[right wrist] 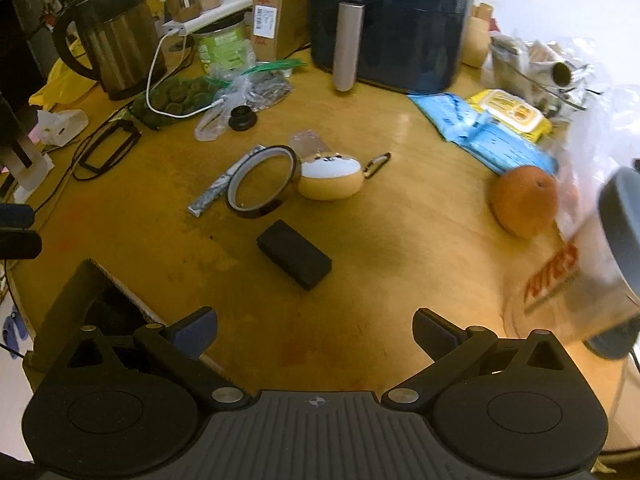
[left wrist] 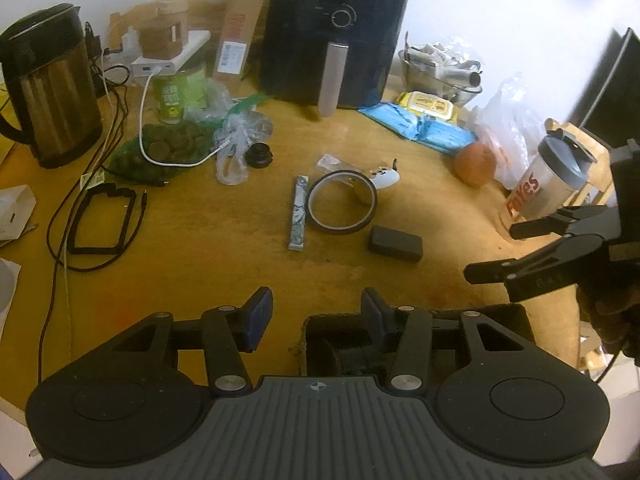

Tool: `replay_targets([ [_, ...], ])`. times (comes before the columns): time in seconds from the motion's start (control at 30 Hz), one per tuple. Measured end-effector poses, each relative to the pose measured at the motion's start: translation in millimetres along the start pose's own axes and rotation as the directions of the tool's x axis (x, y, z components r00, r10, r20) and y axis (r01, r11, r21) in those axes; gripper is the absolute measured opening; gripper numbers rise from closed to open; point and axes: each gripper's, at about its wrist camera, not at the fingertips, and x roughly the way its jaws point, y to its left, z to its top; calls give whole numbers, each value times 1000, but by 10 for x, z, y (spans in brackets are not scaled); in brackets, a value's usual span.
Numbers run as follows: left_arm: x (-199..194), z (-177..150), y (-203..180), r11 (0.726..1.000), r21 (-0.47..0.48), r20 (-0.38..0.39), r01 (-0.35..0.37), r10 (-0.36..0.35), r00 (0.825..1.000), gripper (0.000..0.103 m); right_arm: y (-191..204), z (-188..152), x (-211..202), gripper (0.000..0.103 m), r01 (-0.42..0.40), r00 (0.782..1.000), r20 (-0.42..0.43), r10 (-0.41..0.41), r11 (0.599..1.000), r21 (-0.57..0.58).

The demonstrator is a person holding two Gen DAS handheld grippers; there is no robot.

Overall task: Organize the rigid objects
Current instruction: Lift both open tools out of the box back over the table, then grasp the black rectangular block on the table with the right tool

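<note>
Work seems barely begun: tape ring [right wrist: 262,184], black case [right wrist: 294,253] and striped stick [left wrist: 298,212] lie loose near the box [left wrist: 320,322]; both grippers' jaws gape, empty.

Tape roll [right wrist: 262,184] behind block [right wrist: 294,254]

Yellow-brown wooden table [left wrist: 400,280], white wall [left wrist: 480,8] behind, bright light from the right.

table [right wrist: 400,240] yellow-brown | block [right wrist: 294,259] black | air fryer [right wrist: 392,20] dark navy | packet [right wrist: 496,136] blue
</note>
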Motion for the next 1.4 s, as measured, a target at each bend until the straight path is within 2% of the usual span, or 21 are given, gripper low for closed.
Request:
replay_targets([
  [0.33,-43,-38,71,997,-58,-1,-47,47,999,48,-31,277,370,103,-89,996,-32,87,993,-76],
  [0.63,-122,-104,171,989,-112,-4,-92,93,996,48,26,417,804,100,-112,991,-88,98,977,-181],
  [0.83,-175,-157,241,981,-149,-11,-121,120,993,48,137,434,1030,80,-92,992,-104,67,963,-255],
  [0.9,-188,-165,253,979,-156,-12,-127,127,992,48,171,424,1089,67,-86,992,-111,57,955,-282],
  [0.93,-193,-168,263,979,-159,-11,-129,129,992,48,178,421,1119,63,-87,992,-116,55,954,-285],
  [1.17,-205,-163,295,976,-169,-7,-138,139,990,48,185,422,1131,37,-121,990,-102,96,953,-276],
  [1.2,-198,-161,292,976,-168,-7,-137,138,990,48,190,423,1131,34,-120,990,-100,96,954,-275],
  [1.4,-164,-122,241,982,-143,-2,-120,121,993,48,196,408,1115,34,-121,989,-113,94,956,-267],
])
